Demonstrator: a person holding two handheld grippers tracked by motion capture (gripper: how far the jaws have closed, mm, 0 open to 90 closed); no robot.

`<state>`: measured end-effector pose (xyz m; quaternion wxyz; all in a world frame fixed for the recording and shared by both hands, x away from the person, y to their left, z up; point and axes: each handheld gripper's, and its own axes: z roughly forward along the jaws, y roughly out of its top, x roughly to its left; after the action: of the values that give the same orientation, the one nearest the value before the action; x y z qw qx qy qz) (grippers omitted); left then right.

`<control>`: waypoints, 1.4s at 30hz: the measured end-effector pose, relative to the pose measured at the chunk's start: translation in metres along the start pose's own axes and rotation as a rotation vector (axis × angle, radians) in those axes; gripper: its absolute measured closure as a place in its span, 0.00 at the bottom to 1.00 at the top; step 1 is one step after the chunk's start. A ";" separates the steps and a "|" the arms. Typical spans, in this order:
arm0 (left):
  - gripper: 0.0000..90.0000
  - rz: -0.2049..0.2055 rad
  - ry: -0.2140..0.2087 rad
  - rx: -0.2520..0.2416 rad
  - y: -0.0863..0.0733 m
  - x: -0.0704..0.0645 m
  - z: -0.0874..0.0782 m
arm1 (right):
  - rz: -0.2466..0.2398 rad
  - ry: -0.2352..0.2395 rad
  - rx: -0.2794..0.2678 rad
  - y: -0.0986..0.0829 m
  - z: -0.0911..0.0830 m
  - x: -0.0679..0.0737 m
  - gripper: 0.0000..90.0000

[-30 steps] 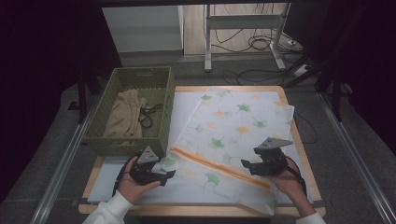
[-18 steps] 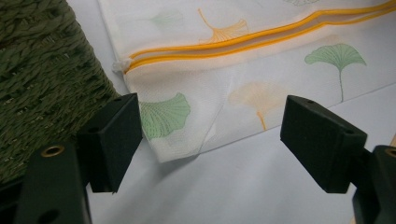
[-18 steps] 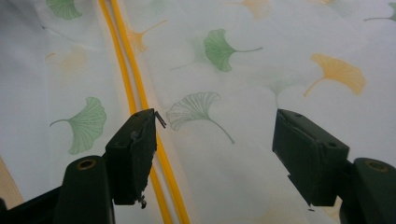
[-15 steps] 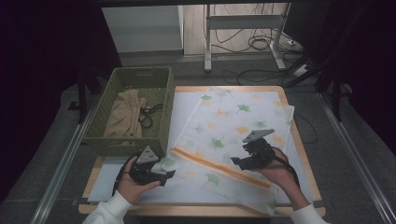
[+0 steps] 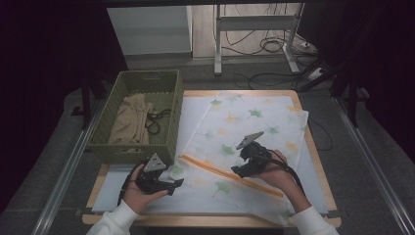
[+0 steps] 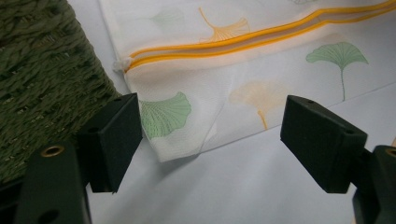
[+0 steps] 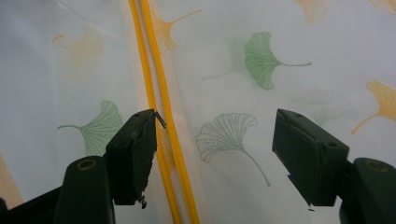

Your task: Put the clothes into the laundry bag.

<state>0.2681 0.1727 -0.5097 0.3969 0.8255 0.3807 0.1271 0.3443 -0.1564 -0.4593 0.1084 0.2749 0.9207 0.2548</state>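
Observation:
A white mesh bag (image 5: pixel 244 122) printed with ginkgo leaves lies flat on the table, an orange zipper (image 5: pixel 230 175) running slantwise across its near part. My left gripper (image 5: pixel 175 184) rests open at the bag's near-left corner (image 6: pixel 177 140), which lies between its jaws. My right gripper (image 5: pixel 240 171) hovers open over the zipper (image 7: pixel 156 79) near the bag's middle. A small dark zipper pull (image 7: pixel 160 120) sits right beside its left jaw. Nothing is held in either gripper (image 6: pixel 215 135) (image 7: pixel 219 154).
A green woven basket (image 5: pixel 142 149) stands at the left, close to my left gripper, with a beige cloth (image 5: pixel 131 120) and a black cord (image 5: pixel 152 122) inside. A white sheet (image 5: pixel 191 112) covers the wooden table (image 5: pixel 195 220). Cables and desk legs lie on the floor beyond.
My right gripper has moved left and a little away from the person, from the bag's right side to over the zipper. The left gripper has stayed put.

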 end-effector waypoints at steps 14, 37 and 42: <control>0.23 0.003 -0.003 0.007 0.000 0.000 0.001 | -0.048 0.021 0.094 0.015 0.027 0.003 0.34; 0.23 0.004 -0.005 0.015 -0.001 0.000 0.003 | -0.092 0.037 0.215 0.026 0.058 0.004 0.39; 0.23 0.005 -0.005 0.017 -0.001 0.000 0.003 | -0.095 0.036 0.233 0.027 0.060 0.004 0.39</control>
<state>0.2690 0.1716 -0.5125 0.3904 0.8301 0.3788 0.1228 0.3732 -0.1102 -0.4965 0.0709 0.2372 0.9579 0.1457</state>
